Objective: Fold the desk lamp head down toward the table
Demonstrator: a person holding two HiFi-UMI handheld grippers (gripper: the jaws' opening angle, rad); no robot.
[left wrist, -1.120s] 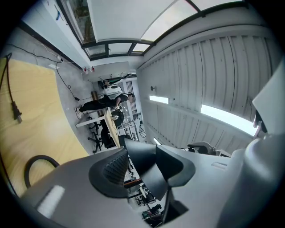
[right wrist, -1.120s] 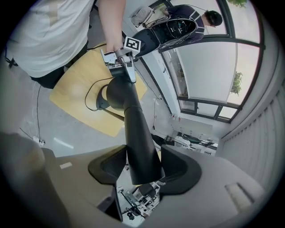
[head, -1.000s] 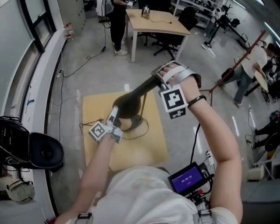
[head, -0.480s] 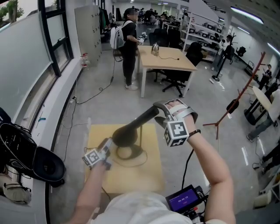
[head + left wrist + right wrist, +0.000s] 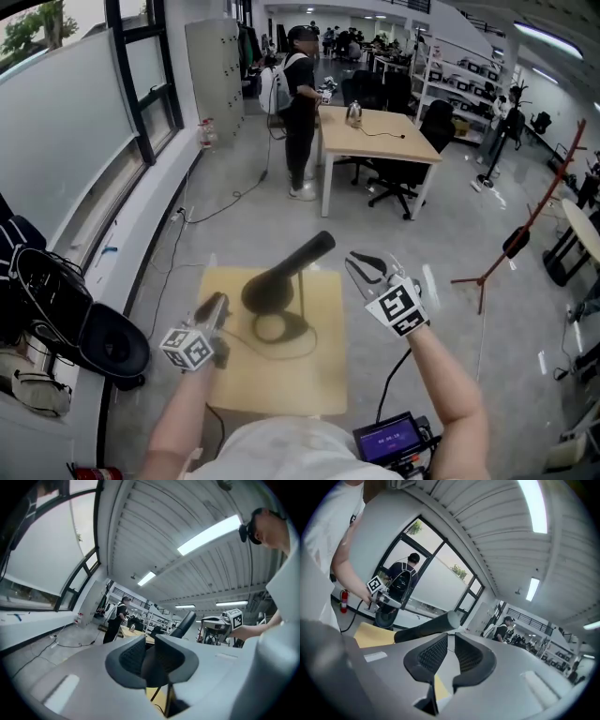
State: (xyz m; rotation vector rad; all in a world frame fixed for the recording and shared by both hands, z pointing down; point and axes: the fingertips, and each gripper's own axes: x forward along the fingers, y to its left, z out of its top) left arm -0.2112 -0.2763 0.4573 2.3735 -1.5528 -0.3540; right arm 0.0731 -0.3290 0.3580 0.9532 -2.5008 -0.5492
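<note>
Nearest me, the left gripper (image 5: 217,306) hangs over the 9 o'clock edge of the small wooden table (image 5: 319,384). Its jaws have just been closing, down to a narrow gap with nothing between them. The right gripper (image 5: 364,268) floats off the 2 o'clock corner, jaws likewise just drawn to a slit, empty. Between them the black desk lamp (image 5: 277,279) stands mid-table, touched by neither, its long part slanting up toward 1 o'clock. Far off at 12 o'clock a person (image 5: 300,103) stands by a desk (image 5: 375,145).

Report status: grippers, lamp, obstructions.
Both empty: left gripper, right gripper, clear of lamp, jaws just closing. Lamp tube slants up. Nothing blocking.
</note>
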